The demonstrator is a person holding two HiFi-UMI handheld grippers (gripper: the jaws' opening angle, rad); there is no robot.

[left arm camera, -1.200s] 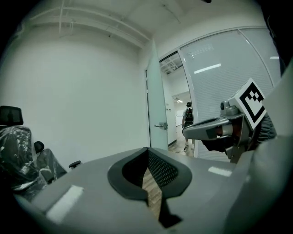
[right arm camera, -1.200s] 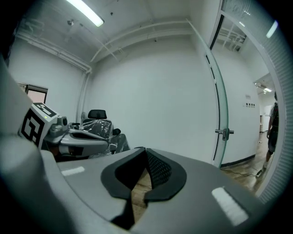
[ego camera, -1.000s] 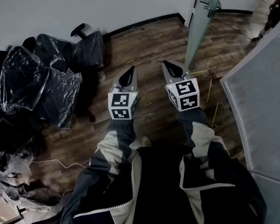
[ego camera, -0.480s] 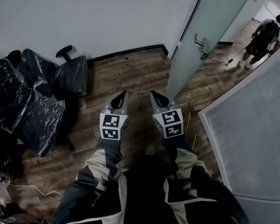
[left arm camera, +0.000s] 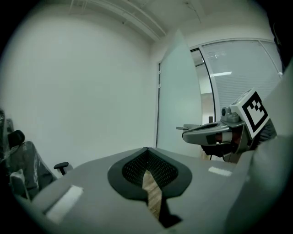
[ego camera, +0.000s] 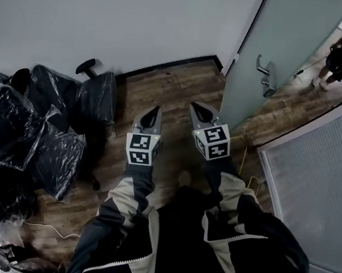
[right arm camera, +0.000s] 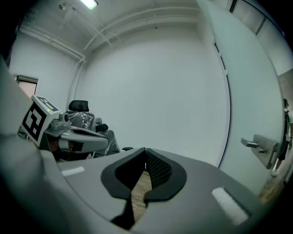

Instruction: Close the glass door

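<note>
While upright glass door [ego camera: 291,52] hangs ajar, left gripper [ego camera: 155,109], right gripper [ego camera: 196,108] are closed, empty.

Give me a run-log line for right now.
glass door: open, handle untouched | left tool: shut, empty | right tool: shut, empty, short of handle | step: closing not begun

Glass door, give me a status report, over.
Left gripper, right gripper: both shut, empty. Glass door open, handle untouched. Wrapped chairs off left, not in the way.
</note>
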